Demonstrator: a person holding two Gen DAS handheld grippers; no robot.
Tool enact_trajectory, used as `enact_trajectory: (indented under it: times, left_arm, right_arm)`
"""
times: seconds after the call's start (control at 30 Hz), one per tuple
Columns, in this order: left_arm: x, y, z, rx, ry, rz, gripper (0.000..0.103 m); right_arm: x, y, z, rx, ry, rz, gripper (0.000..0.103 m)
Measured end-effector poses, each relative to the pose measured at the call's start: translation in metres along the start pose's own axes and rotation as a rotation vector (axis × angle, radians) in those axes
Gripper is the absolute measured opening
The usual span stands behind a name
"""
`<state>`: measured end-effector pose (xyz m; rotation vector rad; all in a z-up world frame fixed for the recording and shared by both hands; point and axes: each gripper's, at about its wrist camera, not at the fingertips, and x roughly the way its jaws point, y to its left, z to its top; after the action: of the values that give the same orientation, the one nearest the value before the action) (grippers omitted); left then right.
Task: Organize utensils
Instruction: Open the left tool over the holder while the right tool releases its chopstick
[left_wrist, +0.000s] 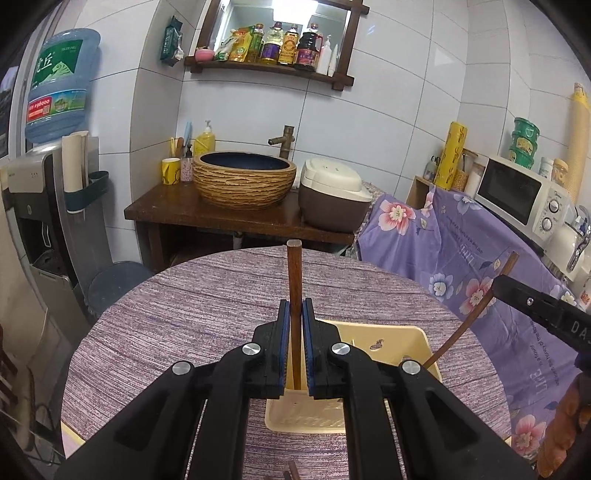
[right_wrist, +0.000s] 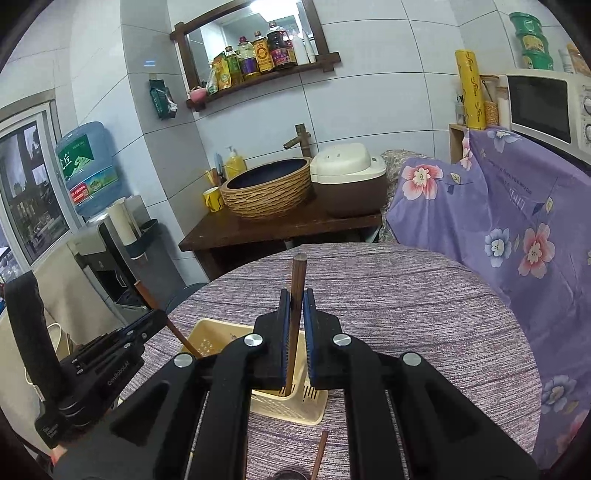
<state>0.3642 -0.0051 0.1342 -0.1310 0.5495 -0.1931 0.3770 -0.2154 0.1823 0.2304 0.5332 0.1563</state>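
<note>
2 tools each clamp 1 brown chopstick over the cream utensil basket (left_wrist: 417, 334) on the purple-clothed counter (left_wrist: 184, 314). Left tool (left_wrist: 294, 314) pinches its chopstick (left_wrist: 294, 273) upright between blue pads (left_wrist: 283, 343), lower end down inside the basket. Right tool (right_wrist: 295, 306) grips its chopstick (right_wrist: 298, 277) likewise, tip in the basket. 1 more chopstick (right_wrist: 320, 452) lies on the counter nearby

White tiled walls (left_wrist: 399, 122). Wooden shelf (left_wrist: 269, 70) of bottles (left_wrist: 288, 44) under a framed mirror (right_wrist: 255, 26). Dark counter (left_wrist: 207, 212) with woven-look basin (left_wrist: 244, 179), faucet (left_wrist: 284, 140), rice cooker (left_wrist: 334, 192). Water dispenser (left_wrist: 40, 206) at left, window (right_wrist: 26, 188) beyond. Microwave (left_wrist: 524, 194) on floral purple cloth (left_wrist: 469, 251). Round table in striped purple cloth (left_wrist: 192, 302).
</note>
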Motion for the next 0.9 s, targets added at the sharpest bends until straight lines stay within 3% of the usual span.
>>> enact_trajectory:
  times: [0.03,0.1,0.13,0.17,0.2,0.23,0.27,0.3,0.43,0.6,0.67,0.77,0.9]
  left_arm:
    - [0.0,0.0,-0.001,0.004,0.005,0.0,0.008]
    - [-0.003,0.0,-0.002,0.005,0.009,-0.01,0.019]
    - [-0.005,0.0,-0.004,0.002,0.009,-0.016,0.038]
    - [-0.011,0.002,-0.006,-0.009,-0.001,-0.026,0.055]
    - [-0.016,0.003,-0.009,-0.018,-0.016,-0.035,0.061]
    - [-0.024,0.004,-0.012,-0.02,-0.032,-0.045,0.066]
    - [-0.029,0.003,-0.016,-0.009,-0.034,-0.048,0.068]
    - [-0.034,0.003,-0.021,0.005,-0.031,-0.047,0.069]
    - [-0.055,0.008,-0.05,0.03,-0.005,-0.001,0.076]
    - [-0.064,0.025,-0.101,0.019,0.078,0.069,0.076]
    - [-0.062,0.031,-0.126,0.015,0.118,0.103,0.074]
    - [-0.059,0.038,-0.159,-0.022,0.199,0.09,0.072]
    - [-0.06,0.046,-0.187,-0.059,0.244,0.114,0.066]
  right_arm:
    - [0.0,-0.001,-0.001,0.005,-0.003,0.0,0.008]
    - [-0.001,-0.004,-0.002,0.013,-0.004,0.001,0.008]
    - [-0.002,-0.005,-0.004,0.011,-0.003,-0.003,0.009]
    - [-0.003,-0.005,-0.006,0.005,-0.002,-0.013,0.014]
    - [-0.005,-0.005,-0.009,-0.002,-0.005,-0.02,0.02]
    - [-0.008,-0.005,-0.011,-0.004,-0.013,-0.021,0.037]
    - [-0.012,-0.005,-0.015,-0.007,-0.024,-0.025,0.052]
    - [-0.016,-0.005,-0.019,-0.011,-0.036,-0.037,0.056]
    - [-0.027,-0.007,-0.043,-0.046,-0.015,-0.078,0.056]
    - [-0.031,-0.015,-0.102,-0.075,0.088,-0.122,0.056]
    - [-0.027,-0.021,-0.134,-0.054,0.155,-0.106,0.056]
    - [-0.018,-0.022,-0.173,-0.027,0.239,-0.064,0.055]
    - [-0.017,-0.009,-0.212,-0.052,0.285,-0.013,0.054]
